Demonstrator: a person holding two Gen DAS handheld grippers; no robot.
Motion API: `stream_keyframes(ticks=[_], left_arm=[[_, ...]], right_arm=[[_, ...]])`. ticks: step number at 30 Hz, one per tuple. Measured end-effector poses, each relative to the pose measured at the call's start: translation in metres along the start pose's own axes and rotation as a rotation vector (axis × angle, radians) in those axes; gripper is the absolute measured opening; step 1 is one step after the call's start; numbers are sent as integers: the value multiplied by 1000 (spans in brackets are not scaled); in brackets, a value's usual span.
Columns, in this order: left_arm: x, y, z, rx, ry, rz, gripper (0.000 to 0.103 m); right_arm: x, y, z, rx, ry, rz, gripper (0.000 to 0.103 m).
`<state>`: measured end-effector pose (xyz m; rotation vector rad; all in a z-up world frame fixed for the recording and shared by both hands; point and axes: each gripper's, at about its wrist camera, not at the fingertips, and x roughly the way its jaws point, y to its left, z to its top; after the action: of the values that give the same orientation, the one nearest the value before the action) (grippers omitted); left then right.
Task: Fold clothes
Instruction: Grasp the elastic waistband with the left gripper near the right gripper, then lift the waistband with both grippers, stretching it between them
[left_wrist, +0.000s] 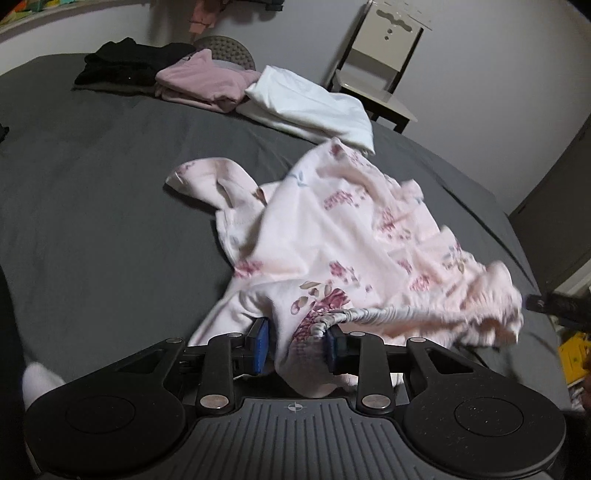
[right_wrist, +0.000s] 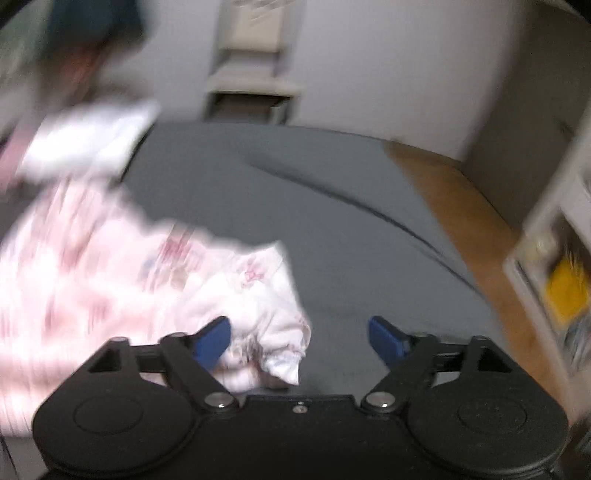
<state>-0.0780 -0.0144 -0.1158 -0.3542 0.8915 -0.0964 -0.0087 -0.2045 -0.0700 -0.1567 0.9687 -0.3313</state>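
Grey bedsheet (left_wrist: 92, 221) covers the bed and serves as the folding surface; toward its far edge lie three garments that appear already folded, a black garment (left_wrist: 122, 66), a mauve garment (left_wrist: 203, 83) and a white garment (left_wrist: 310, 107), set side by side and overlapping at their edges. A pale chair (left_wrist: 380, 70) stands against the wall beyond.

Pink floral garment (left_wrist: 332, 236), the piece in hand, lies crumpled across the near middle of the sheet, well short of the folded row. It is soft, thin cloth, pale pink with rose-coloured flower prints, and carries a gathered elastic band along its near edge, which suggests a waistband. One lobe curls up on the left of the left wrist view.

Left gripper (left_wrist: 295, 347) is clamped on that gathered edge, its blue pads pressing cloth from both sides. Right gripper (right_wrist: 299, 339) has its jaws spread wide, with a bunched corner of the same garment (right_wrist: 258, 306) lying against its left pad but not pinched; this view is blurred.

Judged step: laying the garment out before the first fold. The next move likely calls for the right gripper to close on the band's other end, so both can pull the band taut and spread the cloth flat.
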Motion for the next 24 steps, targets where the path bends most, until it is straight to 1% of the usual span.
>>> stream_keyframes(ticks=[2,3,5,7,8,11,13,15,17,19,21,24], left_arm=[[5,3,6,-12,0,-1,31],[7,3,9,-17,3,-2,31],[11,3,13,-30,8,-4,31],[11,2,16,-44,5,-6,31],[11,2,17,-51,4,-7,31],[11,2,19,-70,2,-11,31],[13,3,20,-77,8,-12,31],[13,5,20,-89,14,-16,31],[13,7,21,-101,16,-18,31],[13,8,22,-112,19,-22,31],[13,8,23,-113,21,-26,31],[13,10,23,-109,22,-25,31]], right_arm=[[3,24,-3,-247,58,-30,77],[2,36,-9,-358,40,-64,77],[0,54,-20,-514,-28,-106,77],[7,71,-31,-651,-62,-172,77],[11,77,-35,-703,-73,-188,74],[23,89,-39,-761,-94,-213,70],[30,94,-43,-807,-118,-252,66],[34,97,-52,-861,-173,-288,66],[33,108,-58,-925,-240,-304,66],[40,120,-63,-982,-264,-359,66],[48,124,-66,-1005,-250,-397,66],[64,120,-63,-1007,-216,-470,64]])
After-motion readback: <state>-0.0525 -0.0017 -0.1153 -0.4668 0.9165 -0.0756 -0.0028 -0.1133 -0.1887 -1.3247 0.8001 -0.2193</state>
